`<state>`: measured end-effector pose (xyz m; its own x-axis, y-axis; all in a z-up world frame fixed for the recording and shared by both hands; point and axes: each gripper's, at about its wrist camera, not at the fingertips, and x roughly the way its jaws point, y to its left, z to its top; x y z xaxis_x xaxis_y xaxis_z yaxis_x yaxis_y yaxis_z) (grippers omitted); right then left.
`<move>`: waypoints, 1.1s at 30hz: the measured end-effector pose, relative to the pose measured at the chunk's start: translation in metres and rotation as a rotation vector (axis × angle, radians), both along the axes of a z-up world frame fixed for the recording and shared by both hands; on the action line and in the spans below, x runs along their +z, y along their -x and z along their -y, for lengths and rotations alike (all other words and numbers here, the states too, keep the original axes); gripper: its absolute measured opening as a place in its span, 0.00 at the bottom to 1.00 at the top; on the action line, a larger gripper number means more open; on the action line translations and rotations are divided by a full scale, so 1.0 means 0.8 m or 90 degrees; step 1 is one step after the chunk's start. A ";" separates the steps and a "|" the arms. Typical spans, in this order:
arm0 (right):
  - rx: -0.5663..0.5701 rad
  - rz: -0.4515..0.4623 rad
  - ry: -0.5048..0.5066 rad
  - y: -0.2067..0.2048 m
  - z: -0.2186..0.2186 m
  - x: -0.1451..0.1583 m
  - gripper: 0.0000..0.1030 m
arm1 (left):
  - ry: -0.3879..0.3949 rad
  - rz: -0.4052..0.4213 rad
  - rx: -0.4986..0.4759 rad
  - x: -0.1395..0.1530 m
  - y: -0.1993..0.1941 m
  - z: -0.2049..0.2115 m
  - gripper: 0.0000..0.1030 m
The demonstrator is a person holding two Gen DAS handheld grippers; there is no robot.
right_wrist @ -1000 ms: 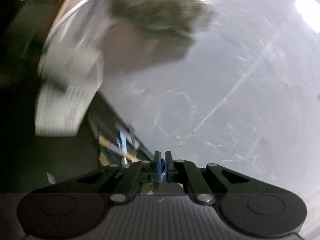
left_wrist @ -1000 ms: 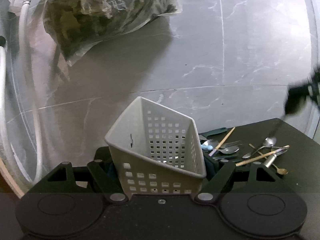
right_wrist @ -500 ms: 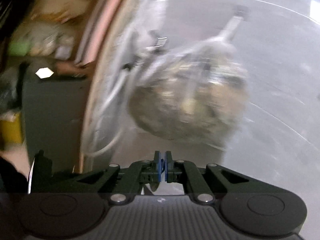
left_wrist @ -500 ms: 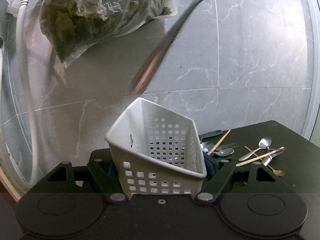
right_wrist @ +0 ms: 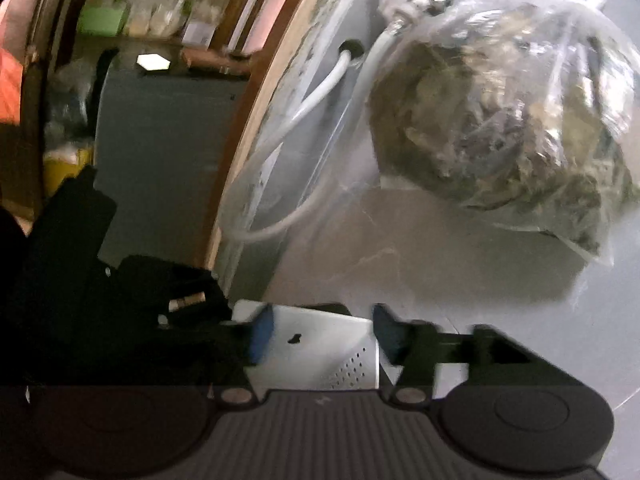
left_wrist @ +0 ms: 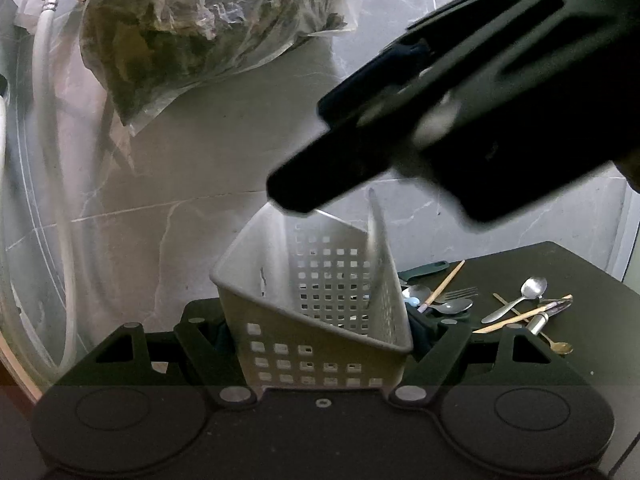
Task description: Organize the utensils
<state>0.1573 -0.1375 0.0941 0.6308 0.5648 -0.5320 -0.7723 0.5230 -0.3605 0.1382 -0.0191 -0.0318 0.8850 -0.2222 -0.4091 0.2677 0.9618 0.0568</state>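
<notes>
- Left hand-held gripper (left_wrist: 320,344) clamps the white perforated basket (left_wrist: 316,300), tilted above the bench (left_wrist: 560,264)
- Right hand-held gripper (right_wrist: 320,338) over it, jaws just opened, gripping nothing
- Spoons (left_wrist: 516,300) lie beside

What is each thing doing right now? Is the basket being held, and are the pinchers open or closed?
Basket: tilted, clamped by the left gripper.
Right gripper: open above the basket, jaws just opened, nothing pinched.
Utensil: blurred, standing in the basket.
Loose utensils: lying scattered on the dark table.
Plastic bag: full, hanging at the wall.
</notes>
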 end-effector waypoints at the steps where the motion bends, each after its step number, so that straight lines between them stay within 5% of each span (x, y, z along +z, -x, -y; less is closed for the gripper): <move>1: -0.013 -0.004 -0.023 -0.005 0.009 0.003 0.71 | 0.001 0.000 0.006 0.000 -0.001 0.000 0.77; 4: -0.084 0.001 -0.093 -0.022 0.053 0.007 0.95 | -0.003 -0.006 0.032 0.002 -0.002 -0.007 0.77; 7: -0.165 -0.017 -0.092 -0.059 0.084 -0.016 0.99 | -0.004 -0.013 0.069 0.005 -0.001 -0.020 0.77; 11: -0.190 -0.068 0.009 -0.117 0.089 -0.098 0.99 | -0.008 -0.025 0.100 0.009 0.000 -0.031 0.77; 14: -0.144 -0.140 -0.018 -0.149 0.075 -0.140 0.99 | -0.009 -0.028 0.115 0.010 0.000 -0.030 0.77; 17: -0.144 -0.130 0.002 -0.168 0.055 -0.170 0.99 | -0.009 -0.028 0.125 0.011 0.001 -0.028 0.77; 26: -0.128 -0.197 0.040 -0.158 0.088 -0.190 0.99 | -0.007 -0.025 0.135 0.009 0.003 -0.028 0.77; 33: -0.197 -0.140 0.086 -0.157 0.127 -0.184 0.99 | -0.006 -0.025 0.134 0.009 0.002 -0.029 0.77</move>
